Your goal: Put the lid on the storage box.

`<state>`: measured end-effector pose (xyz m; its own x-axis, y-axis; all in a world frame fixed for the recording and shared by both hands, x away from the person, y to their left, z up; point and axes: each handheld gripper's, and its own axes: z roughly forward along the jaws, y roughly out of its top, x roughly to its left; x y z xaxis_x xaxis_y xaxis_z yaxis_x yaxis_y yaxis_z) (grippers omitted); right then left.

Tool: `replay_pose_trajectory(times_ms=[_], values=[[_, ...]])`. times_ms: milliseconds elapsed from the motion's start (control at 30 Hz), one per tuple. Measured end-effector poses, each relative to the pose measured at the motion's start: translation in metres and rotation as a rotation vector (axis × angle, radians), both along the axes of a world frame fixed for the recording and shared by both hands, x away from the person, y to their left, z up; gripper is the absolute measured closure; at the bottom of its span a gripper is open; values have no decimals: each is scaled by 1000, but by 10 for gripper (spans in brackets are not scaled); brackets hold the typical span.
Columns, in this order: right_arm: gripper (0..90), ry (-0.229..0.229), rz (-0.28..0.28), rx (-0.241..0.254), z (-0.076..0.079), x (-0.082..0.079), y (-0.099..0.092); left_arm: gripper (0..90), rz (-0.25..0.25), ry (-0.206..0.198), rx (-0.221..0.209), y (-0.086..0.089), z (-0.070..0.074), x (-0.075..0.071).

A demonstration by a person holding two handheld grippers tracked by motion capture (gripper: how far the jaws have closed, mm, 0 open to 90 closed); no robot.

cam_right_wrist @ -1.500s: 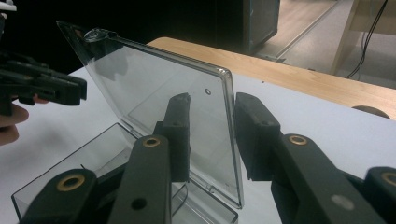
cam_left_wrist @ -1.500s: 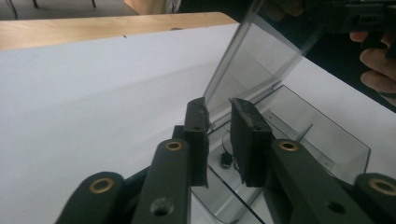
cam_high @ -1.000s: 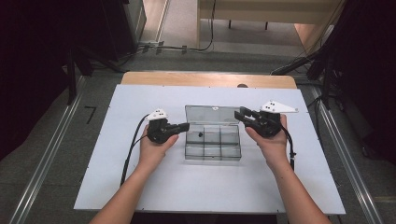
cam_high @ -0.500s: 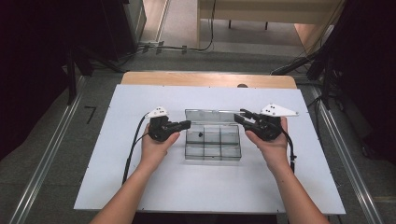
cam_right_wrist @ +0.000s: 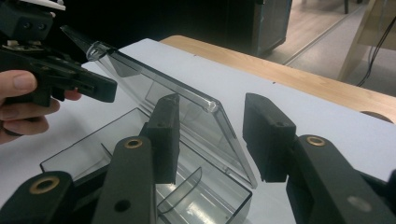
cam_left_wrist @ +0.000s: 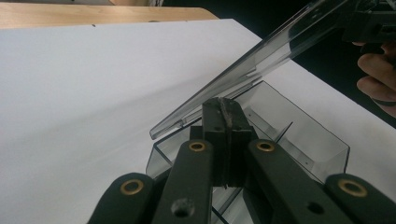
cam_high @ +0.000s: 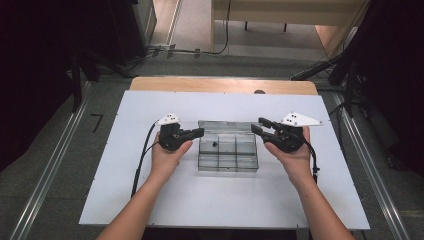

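Clear plastic compartment box [cam_high: 227, 152], lid [cam_high: 227, 127] raised.

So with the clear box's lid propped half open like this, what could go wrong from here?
The right gripper has just been opening around the lid edge, pads off it, so the tilted lid may drop shut. The shut left gripper sits at the box rim; a falling lid could strike it, or the light box could slide.
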<state>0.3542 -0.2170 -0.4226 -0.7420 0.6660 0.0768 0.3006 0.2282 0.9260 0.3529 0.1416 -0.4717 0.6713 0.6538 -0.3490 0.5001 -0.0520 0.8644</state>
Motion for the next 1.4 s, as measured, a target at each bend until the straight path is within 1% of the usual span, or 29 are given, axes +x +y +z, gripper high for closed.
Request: replay_pose_trajectory(times_ms=[100, 167, 267, 333, 367, 467, 500, 567, 600, 667, 800, 867, 1000, 1133, 1200, 1300, 1400], values=[[538, 1, 5, 5, 0, 0, -1, 900, 0, -1, 2, -1, 0, 0], [509, 2, 8, 1, 0, 0, -2, 900, 2, -3, 1, -1, 0, 0], [454, 15, 13, -4, -3, 0, -2, 900, 4, -4, -1, -1, 0, 0], [427, 30, 8, -10, -5, 0, -3, 900, 3, -3, -2, -1, 0, 0], [425, 32, 3, -10, -7, 0, -3, 900, 2, -2, -4, -1, 0, 0], [425, 61, -16, -9, -13, 1, -6, 900, -1, -2, -5, 0, 0, 0], [434, 72, -23, -13, -16, 2, -6, 900, -2, -2, -6, 0, 0, 0], [511, 99, -43, -43, -21, 2, -6, 900, -4, -3, -7, -1, 0, -1], [528, 113, -47, -49, -23, 3, -6, 900, -5, -3, -6, 0, 0, -1], [588, 134, -47, -45, -26, 3, -7, 900, -6, -3, -6, 0, 0, -1], [662, 154, -57, -38, -28, 2, -8, 900, -9, -4, -5, 0, 1, -1], [697, 160, -72, -51, -29, 2, -7, 900, -15, 2, -19, 0, 1, -1], [783, 175, -96, -69, -32, 0, -6, 900, -18, -3, -20, 0, 2, -2], [871, 190, -115, -48, -33, -1, -8, 900, -20, -5, -19, 0, 3, -3], [879, 195, -104, -43, -34, -2, -8, 900, -23, -8, -19, 0, 4, -4], [880, 181, -87, -43, -33, -4, -7, 900, -31, -12, -21, 0, 4, -5], [880, 165, -85, -38, -30, -6, -7, 900, -40, -20, -27, 0, 5, -7]])
